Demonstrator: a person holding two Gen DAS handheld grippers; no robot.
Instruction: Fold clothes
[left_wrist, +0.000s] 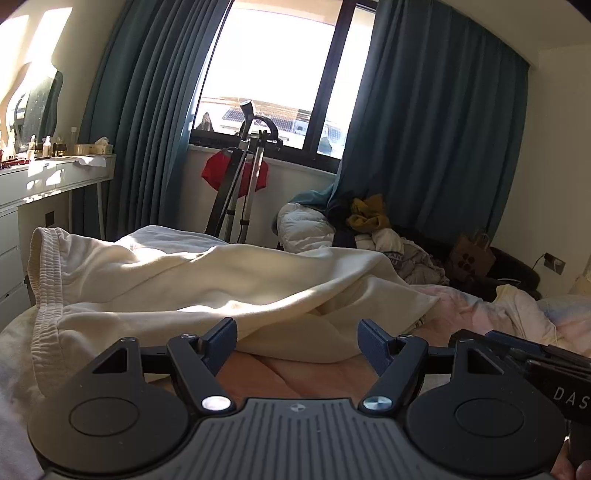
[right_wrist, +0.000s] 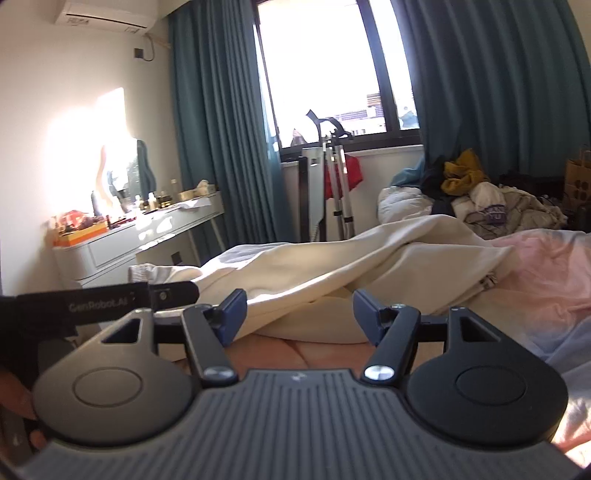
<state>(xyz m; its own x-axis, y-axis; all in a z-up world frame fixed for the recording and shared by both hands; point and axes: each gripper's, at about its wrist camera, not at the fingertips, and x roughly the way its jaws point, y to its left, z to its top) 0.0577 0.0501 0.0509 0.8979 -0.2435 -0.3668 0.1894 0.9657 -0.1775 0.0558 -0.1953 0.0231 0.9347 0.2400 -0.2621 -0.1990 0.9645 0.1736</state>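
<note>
Cream trousers (left_wrist: 192, 284) with an elastic waistband (left_wrist: 42, 295) at the left lie spread across the bed (left_wrist: 517, 314); they also show in the right wrist view (right_wrist: 369, 266). My left gripper (left_wrist: 298, 338) is open, low over the bed, just short of the trousers' near edge. My right gripper (right_wrist: 299, 312) is open too, at the same near edge, holding nothing. The right gripper shows at the lower right of the left wrist view (left_wrist: 517, 350), and the left gripper shows at the left of the right wrist view (right_wrist: 166, 291).
A heap of clothes (left_wrist: 369, 229) lies past the bed under the teal curtains (left_wrist: 436, 122). A white dressing table (left_wrist: 55, 177) with bottles stands at the left. A metal stand with a red cloth (left_wrist: 240, 173) is under the window. A paper bag (left_wrist: 469, 254) sits right.
</note>
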